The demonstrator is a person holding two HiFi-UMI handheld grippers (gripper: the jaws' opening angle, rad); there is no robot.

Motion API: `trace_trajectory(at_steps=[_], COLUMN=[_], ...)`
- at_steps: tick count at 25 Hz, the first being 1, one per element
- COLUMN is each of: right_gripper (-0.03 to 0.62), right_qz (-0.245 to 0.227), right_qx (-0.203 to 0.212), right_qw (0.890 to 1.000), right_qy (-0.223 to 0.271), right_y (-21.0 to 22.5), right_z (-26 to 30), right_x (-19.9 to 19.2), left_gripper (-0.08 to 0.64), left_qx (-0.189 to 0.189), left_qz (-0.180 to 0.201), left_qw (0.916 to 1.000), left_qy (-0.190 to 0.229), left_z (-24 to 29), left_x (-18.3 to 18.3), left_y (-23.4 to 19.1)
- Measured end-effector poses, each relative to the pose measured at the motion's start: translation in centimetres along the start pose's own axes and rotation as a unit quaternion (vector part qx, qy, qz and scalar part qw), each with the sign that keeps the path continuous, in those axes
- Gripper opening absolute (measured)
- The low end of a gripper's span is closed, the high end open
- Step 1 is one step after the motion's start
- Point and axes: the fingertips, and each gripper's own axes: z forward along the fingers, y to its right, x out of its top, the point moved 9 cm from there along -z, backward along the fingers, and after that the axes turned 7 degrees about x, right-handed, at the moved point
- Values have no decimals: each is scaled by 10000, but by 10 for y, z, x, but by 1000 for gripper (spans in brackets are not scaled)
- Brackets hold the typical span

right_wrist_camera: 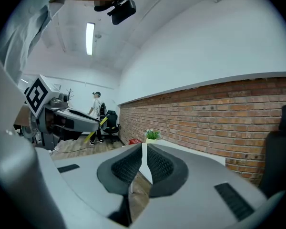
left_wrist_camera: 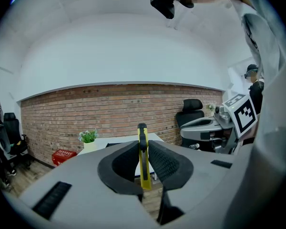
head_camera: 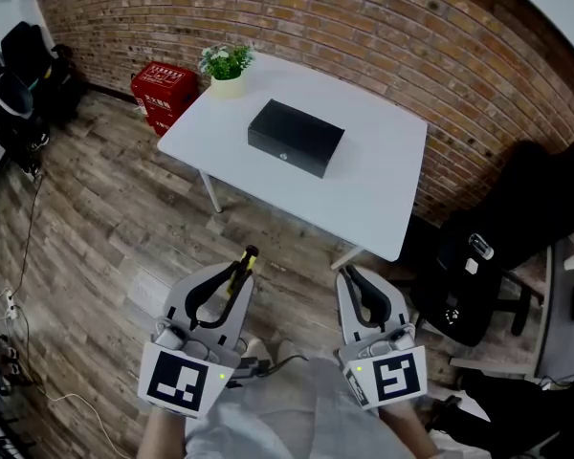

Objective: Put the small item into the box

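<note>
A black box (head_camera: 296,138) lies closed in the middle of a white table (head_camera: 383,185), well ahead of both grippers. My left gripper (head_camera: 239,273) is shut on a yellow utility knife (head_camera: 242,267) with a black tip, held upright between the jaws (left_wrist_camera: 142,159). My right gripper (head_camera: 348,277) is shut with nothing between its pads (right_wrist_camera: 143,162). Both grippers hover over the wooden floor, short of the table's near edge. In the right gripper view the left gripper (right_wrist_camera: 66,120) with the knife (right_wrist_camera: 96,129) shows at the left.
A potted plant (head_camera: 226,66) stands on the table's far left corner. A red crate (head_camera: 163,94) sits on the floor by the brick wall. A black office chair (head_camera: 488,266) stands at the right. Bags and cables lie at the left. A person (right_wrist_camera: 95,109) stands far off.
</note>
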Motion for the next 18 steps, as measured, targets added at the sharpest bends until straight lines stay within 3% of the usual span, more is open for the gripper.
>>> trace_trajectory(at_steps=[18], right_gripper=[60], right_qz=[101], right_qx=[457], right_qw=[9988], right_qy=[-152], right_y=[18], right_z=[-33], right_x=[-19], left_gripper=[69], left_qx=[520], left_qz=[-158], left_qw=[9985], left_qy=[-30], left_z=[-13], left_x=[1], left_y=[43])
